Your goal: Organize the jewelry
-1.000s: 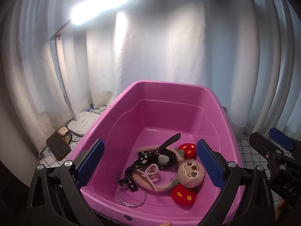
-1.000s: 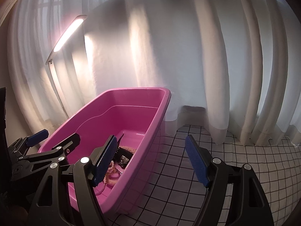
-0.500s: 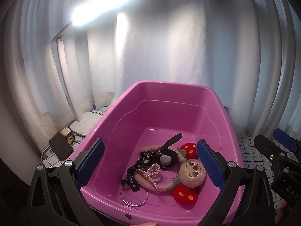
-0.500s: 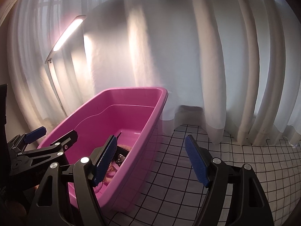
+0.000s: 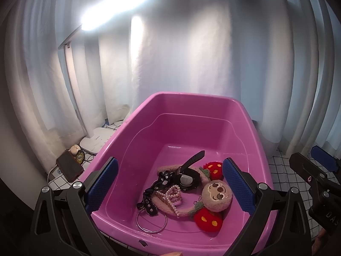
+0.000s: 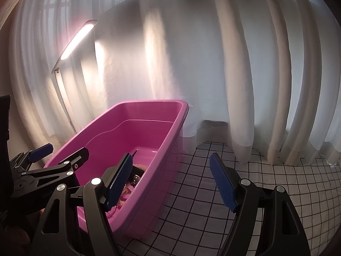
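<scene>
A pink plastic tub holds a heap of accessories: a plush headband with a sloth face and red mushrooms, a black watch, a pearl string, a black polka-dot strap and a silver ring. My left gripper is open and empty, above the tub's near end. My right gripper is open and empty, over the tub's right rim. The left gripper also shows in the right wrist view.
A lit desk lamp with a white base stands left of the tub. A dark phone and small round items lie beside it. White curtains hang behind. A white grid-patterned cloth covers the surface to the right.
Both grippers have drawn back a little, so the tub sits slightly lower and farther in both views. Both stay open. The items in the tub have not moved.
</scene>
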Demonstrator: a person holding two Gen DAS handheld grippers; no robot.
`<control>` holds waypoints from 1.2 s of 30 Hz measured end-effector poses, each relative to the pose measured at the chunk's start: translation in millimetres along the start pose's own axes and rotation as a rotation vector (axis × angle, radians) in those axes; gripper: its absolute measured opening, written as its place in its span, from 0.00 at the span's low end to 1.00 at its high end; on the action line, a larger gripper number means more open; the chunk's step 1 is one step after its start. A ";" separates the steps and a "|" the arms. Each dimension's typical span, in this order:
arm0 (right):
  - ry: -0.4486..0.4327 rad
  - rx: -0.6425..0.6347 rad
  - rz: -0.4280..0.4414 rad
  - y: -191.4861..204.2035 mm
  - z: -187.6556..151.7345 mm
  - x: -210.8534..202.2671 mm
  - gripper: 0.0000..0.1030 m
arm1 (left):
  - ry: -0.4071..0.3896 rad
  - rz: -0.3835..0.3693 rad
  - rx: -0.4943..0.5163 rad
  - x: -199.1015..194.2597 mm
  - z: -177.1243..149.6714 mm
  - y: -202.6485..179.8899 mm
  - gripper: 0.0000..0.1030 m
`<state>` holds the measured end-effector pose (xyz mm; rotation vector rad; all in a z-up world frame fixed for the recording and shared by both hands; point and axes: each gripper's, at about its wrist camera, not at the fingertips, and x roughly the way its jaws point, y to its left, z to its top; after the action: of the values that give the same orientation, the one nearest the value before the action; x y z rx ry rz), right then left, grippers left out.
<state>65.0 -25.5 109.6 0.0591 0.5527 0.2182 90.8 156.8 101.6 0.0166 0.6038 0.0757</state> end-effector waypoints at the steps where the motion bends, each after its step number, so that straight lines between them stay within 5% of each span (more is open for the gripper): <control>1: 0.000 0.000 0.000 -0.3 0.2 -0.3 0.70 | 0.000 -0.002 0.000 0.3 -0.1 0.0 0.94; 36: 0.001 0.011 0.005 -5.2 -0.4 -2.3 0.70 | -0.006 0.002 0.001 -2.8 0.5 -3.0 0.94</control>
<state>63.9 -31.1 109.9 0.0716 0.5549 0.2202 88.9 153.6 103.5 0.0184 0.5981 0.0771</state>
